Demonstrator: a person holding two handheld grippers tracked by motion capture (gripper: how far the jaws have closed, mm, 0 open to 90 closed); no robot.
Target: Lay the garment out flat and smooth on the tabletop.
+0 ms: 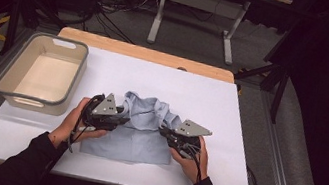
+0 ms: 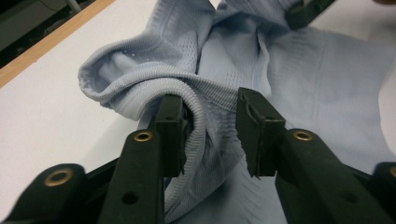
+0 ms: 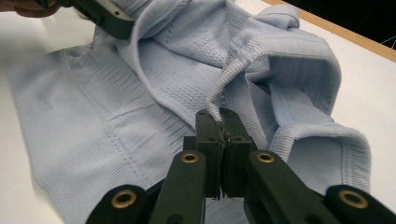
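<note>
Sleeves (image 1: pixel 34 162) at the bottom edge of the high view, dark fabric, both forearms coming up onto the table (image 1: pixel 7 142). Tabletop's white, w/ a bare wood strip along the far edge. Far left on it: grey bin (image 1: pixel 7 89), pale inside, sitting at the table's left edge. Floor beyond is grey carpet, cables trailing across it, a white-legged desk frame (image 1: pixel 197 6) at the back, room otherwise dark.

Centre of the table: pale blue top (image 1: pixel 138 133), knit, lower half lying flat, upper half bunched and folded over toward the far side.

Now the left gripper (image 1: pixel 117 119), at the top's left edge, approx level w/ the fold. Left gripper view: jaws partway apart, a ribbed hem looped over the near finger (image 2: pixel 170 126), touching it; the other finger (image 2: pixel 257 130) stands clear, cloth lying under the gap. Not pinched, just resting against one pad.

Across to the right gripper (image 1: pixel 166 132), at the top's right side, tips on the bunched part. Right gripper view: jaws pressed together, a thin ribbed edge of the top caught between the fingers (image 3: pixel 208 128), running up from them to the folded cloth. Firm pinch there. Left gripper's jaw visible top left in that view, against the cloth.
</note>
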